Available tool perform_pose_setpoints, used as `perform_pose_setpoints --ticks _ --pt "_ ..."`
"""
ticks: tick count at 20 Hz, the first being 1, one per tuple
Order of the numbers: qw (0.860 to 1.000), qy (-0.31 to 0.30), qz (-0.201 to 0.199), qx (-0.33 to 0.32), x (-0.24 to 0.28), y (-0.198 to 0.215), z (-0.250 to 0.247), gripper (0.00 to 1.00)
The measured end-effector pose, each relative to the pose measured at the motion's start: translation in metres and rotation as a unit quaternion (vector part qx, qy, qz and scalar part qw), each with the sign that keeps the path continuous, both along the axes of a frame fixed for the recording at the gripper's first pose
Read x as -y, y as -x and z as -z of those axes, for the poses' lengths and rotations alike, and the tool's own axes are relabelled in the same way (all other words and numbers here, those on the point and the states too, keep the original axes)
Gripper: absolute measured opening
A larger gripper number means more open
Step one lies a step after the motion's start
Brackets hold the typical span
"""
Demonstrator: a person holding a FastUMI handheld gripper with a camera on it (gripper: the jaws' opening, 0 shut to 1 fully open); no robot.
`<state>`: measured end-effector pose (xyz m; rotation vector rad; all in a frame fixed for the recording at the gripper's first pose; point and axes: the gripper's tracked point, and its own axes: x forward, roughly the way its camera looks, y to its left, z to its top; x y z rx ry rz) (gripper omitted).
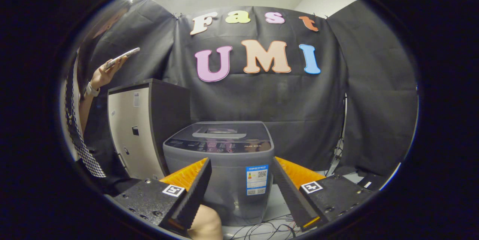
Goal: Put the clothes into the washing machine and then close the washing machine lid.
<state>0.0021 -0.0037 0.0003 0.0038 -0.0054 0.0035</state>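
My gripper (241,172) is spread wide and holds nothing. Just beyond and between its fingers stands the grey washing machine (220,169), lid (220,132) shut. A pale cabinet (138,131) sits beside it, and past that a person's raised hand (104,73) holds a phone (121,57).

Dim booth under bright overhead glare, strong fisheye bending, edges perhaps slightly blurred.

Washing machine (219,165): matt plastic body; lid (220,135) glossy.
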Motion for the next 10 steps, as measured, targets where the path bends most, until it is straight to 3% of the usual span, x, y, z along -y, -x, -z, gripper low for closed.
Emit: perform_pose_setpoints --ticks 10 --pt "1.000 0.000 0.000 0.000 -0.0004 0.0004 -0.0013 0.97"
